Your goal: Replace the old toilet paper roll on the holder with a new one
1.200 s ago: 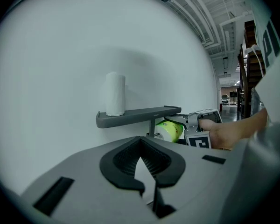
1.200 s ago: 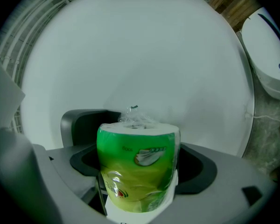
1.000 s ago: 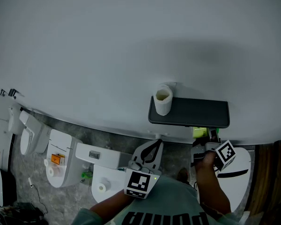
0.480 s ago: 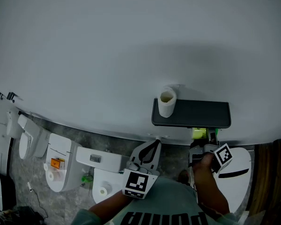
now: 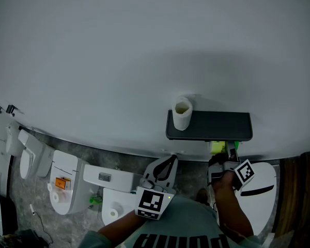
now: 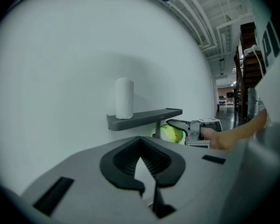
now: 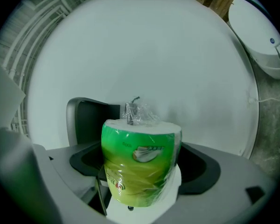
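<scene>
Head view: the old roll [image 5: 182, 112] stands upright at the 9 o'clock end of the shelf [image 5: 217, 127]. The right gripper [image 5: 223, 154] sits at the shelf's 6 o'clock.

Left gripper view: the left gripper [image 6: 147, 188] has its jaws together, empty.

Right gripper view: the jaws are clamped on the green-wrapped new roll [image 7: 140, 160].

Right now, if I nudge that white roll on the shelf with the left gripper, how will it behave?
Probably tips easily: the white roll stands tall on end at the end of the shelf. It looks like soft paper, so likely light, and squeezing may dent it.
</scene>
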The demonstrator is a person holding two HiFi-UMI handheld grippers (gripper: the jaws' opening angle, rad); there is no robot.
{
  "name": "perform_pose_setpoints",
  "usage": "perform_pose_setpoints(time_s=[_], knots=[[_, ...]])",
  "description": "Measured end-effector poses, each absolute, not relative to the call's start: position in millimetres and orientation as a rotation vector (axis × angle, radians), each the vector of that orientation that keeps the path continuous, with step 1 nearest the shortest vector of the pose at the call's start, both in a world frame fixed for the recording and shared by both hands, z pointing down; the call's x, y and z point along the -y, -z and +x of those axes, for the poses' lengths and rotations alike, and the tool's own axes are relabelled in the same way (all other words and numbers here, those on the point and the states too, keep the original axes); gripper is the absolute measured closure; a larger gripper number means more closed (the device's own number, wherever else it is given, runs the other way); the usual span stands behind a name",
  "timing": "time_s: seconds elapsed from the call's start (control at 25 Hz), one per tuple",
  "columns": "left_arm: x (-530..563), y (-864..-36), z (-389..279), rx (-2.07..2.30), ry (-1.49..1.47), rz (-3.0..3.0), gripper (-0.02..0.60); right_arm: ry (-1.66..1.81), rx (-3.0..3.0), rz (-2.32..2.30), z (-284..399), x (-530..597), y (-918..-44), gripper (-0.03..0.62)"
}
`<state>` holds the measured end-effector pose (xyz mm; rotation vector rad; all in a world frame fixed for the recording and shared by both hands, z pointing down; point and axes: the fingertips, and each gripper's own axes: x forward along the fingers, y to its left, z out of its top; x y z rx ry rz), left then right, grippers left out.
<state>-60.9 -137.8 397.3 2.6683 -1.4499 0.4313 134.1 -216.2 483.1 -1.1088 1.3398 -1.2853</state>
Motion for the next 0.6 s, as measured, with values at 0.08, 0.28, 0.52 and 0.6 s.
perform_pose_setpoints(time_s=[0.08,0.28,0.52,0.6], knots=[[137.4,-397.8,-59.0,1.445,-0.43,2.671,0.577,1.288,-1.34,-1.1,134.5,213.4,-484.0,0.134],[133.6,-398.4,-53.7,1.424,-0.422,2.68,0.577,1.308,-1.338,-1.072,131.3,199.0,-486.0,0.135],[128.6,-401.5,-46.9,1.388,-0.405,2.688,0.577,1.317,-1.38,-1.116,130.6,167.2,-489.2,0.135],[126.2,-401.8,-43.9,1.374,-0.396,2.694,0.577,1.309,-1.406,-1.147,132.4,156.7,-485.6,0.135]])
